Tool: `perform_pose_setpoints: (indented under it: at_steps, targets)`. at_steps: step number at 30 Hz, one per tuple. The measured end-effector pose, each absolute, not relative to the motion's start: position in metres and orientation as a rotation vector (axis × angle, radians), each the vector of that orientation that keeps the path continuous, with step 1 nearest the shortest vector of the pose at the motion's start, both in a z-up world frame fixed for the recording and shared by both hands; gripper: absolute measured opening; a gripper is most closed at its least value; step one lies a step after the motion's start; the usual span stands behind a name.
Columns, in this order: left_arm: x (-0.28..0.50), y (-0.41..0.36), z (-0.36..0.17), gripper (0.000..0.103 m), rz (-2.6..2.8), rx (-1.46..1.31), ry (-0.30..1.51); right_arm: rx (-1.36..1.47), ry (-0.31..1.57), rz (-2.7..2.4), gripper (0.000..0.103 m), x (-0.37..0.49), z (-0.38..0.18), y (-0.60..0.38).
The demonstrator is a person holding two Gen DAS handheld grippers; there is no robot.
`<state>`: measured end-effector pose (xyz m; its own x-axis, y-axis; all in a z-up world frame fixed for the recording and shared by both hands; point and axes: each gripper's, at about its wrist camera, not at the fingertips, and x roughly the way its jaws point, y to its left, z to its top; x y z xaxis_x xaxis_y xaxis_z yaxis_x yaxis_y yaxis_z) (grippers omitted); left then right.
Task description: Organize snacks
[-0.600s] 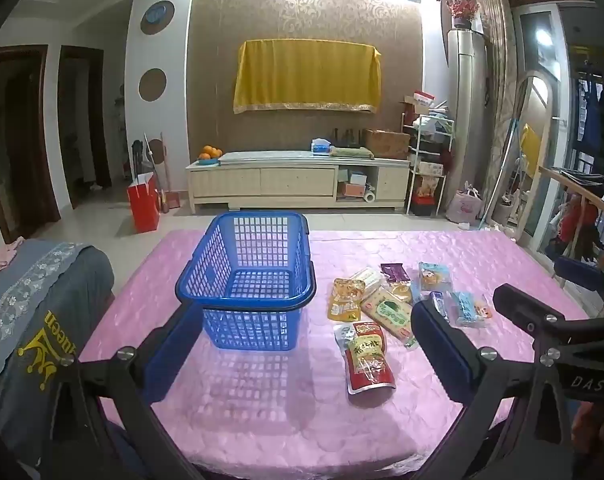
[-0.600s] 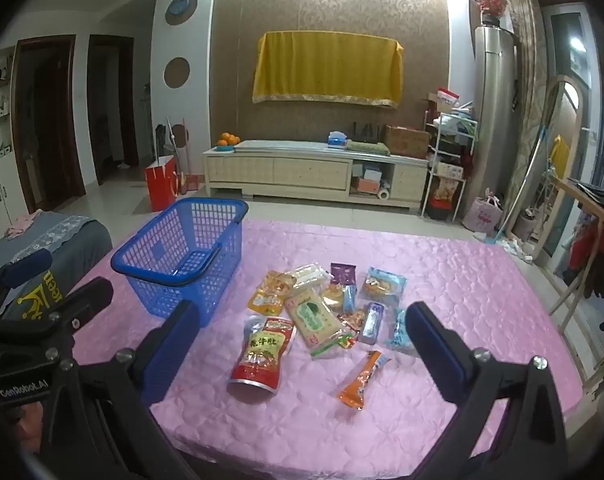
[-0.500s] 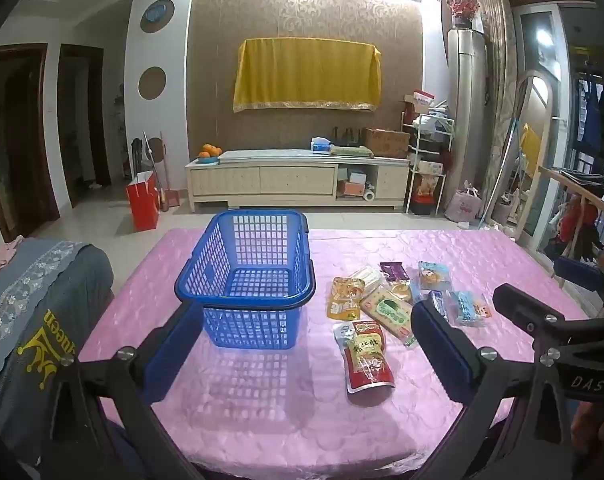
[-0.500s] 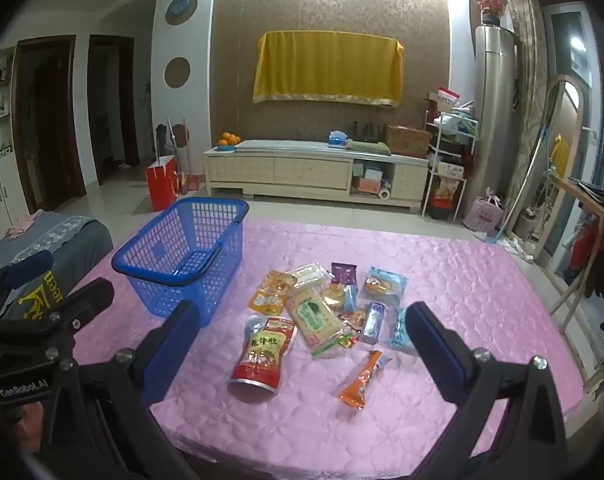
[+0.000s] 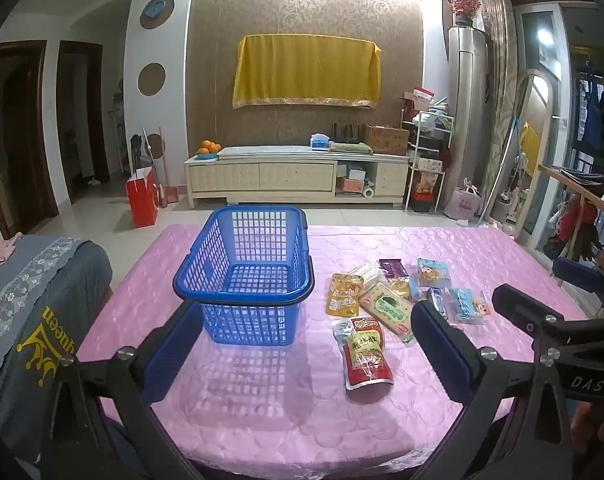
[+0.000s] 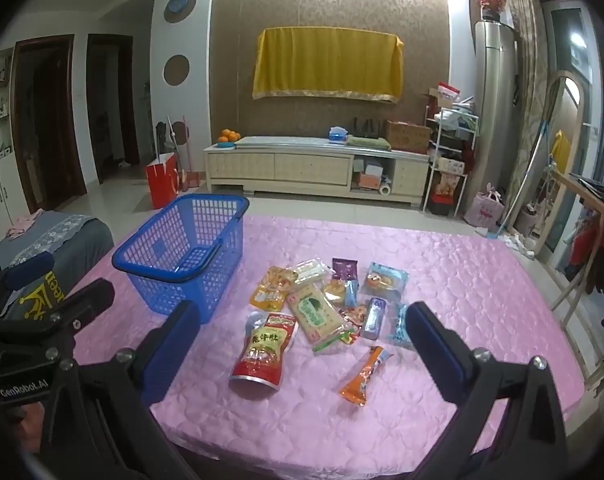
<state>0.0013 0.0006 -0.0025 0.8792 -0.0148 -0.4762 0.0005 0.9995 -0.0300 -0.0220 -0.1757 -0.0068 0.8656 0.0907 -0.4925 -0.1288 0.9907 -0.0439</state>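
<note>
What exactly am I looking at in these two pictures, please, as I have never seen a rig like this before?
There is no robot: a person holds a two-finger gripper in each hand, each with a camera looking along its fingers. One picture is from the left gripper, the other from the right gripper. Both are open and hold nothing. On the pink tablecloth stand an empty blue basket and, beside it, loose snack packets, among them a red pouch and an orange stick packet lying nearest.

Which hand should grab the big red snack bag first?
Probably the right. The right gripper hangs open with the red snack bag between its fingers; the left gripper, also open, faces the empty blue basket.
</note>
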Motion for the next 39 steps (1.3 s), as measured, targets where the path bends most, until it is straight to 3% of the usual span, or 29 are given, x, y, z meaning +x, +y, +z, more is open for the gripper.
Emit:
perform_pose_setpoints:
  at_steps: [39]
  targets:
    - [0.0029,0.001,-0.0087,0.103,-0.005,-0.027,0.518,-0.069,0.529,0.12,0.103,-0.0227,-0.0098,-0.1768]
